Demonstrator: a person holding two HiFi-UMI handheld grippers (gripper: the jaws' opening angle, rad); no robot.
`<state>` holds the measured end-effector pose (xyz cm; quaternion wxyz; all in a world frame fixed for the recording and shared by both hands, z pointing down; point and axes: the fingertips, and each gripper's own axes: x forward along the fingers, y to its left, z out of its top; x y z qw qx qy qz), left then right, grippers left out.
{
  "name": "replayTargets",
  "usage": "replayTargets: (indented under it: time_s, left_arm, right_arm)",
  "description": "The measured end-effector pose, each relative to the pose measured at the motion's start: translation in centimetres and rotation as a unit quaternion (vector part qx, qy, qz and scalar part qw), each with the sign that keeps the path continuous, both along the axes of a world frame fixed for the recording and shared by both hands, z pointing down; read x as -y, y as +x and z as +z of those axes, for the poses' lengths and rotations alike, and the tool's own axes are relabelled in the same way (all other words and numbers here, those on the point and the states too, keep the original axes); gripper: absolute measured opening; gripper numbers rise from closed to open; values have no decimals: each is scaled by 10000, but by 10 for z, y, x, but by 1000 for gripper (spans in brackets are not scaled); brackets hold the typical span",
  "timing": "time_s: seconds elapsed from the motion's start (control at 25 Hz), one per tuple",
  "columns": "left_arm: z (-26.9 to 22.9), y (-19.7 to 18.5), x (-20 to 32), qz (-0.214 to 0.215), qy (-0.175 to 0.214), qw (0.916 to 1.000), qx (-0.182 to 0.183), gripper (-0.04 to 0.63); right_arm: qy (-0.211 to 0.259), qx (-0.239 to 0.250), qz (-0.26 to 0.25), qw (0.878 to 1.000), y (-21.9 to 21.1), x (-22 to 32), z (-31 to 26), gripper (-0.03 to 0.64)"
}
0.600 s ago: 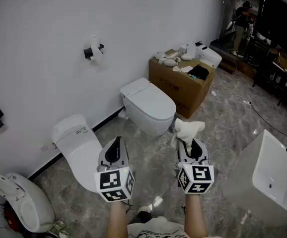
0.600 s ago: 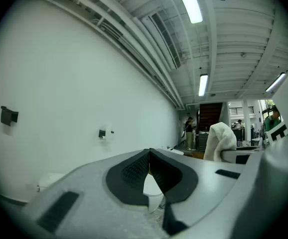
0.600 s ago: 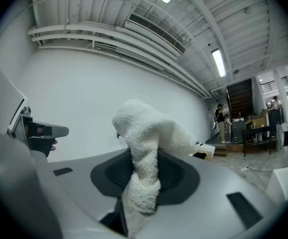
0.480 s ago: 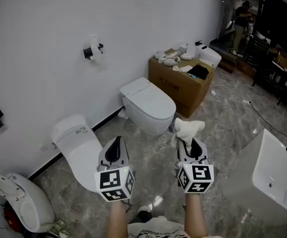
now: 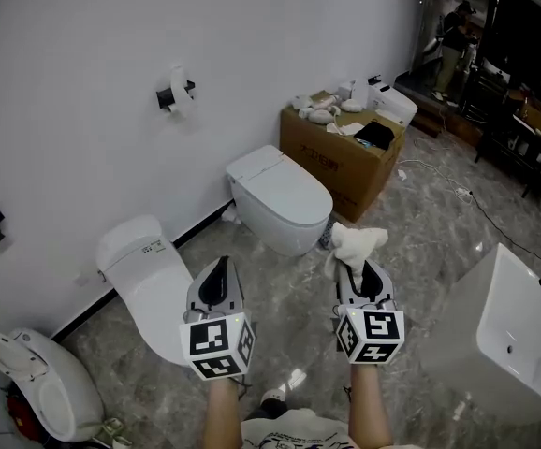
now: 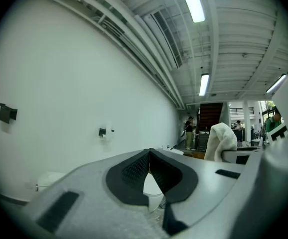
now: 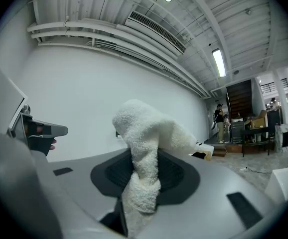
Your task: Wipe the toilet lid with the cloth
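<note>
A white toilet with its lid (image 5: pixel 285 197) down stands against the wall, ahead of both grippers. My right gripper (image 5: pixel 356 265) is shut on a white terry cloth (image 5: pixel 355 243) that bunches above its tips, just right of the toilet's front; the cloth (image 7: pixel 144 148) fills the middle of the right gripper view. My left gripper (image 5: pixel 217 271) hangs over the floor left of that toilet, jaws closed on nothing (image 6: pixel 149 156). Neither gripper touches the toilet.
A second white toilet (image 5: pixel 153 274) sits at the left and a third unit (image 5: pixel 36 391) in the lower left corner. A cardboard box (image 5: pixel 341 162) with rags stands behind the toilet. A white basin (image 5: pixel 514 340) is at the right. A person stands far back.
</note>
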<state>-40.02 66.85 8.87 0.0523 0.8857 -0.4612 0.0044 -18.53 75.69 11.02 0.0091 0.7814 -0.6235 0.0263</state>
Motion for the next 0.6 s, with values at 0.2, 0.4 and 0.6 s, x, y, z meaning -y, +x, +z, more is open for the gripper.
replayTargets:
  time_s: [0.2, 0.4, 0.6]
  left_arm:
    - [5, -4, 21, 23, -8, 10000, 22, 9]
    - [12, -11, 44, 33, -34, 10000, 84, 9]
    - [20, -12, 60, 43, -116, 9998, 123, 9]
  right_arm:
    - [33, 53, 50, 10000, -2, 17, 4, 117]
    - [-25, 70, 107, 9999, -6, 35, 10, 117]
    - [-79, 129, 153, 9998, -4, 48, 15, 117]
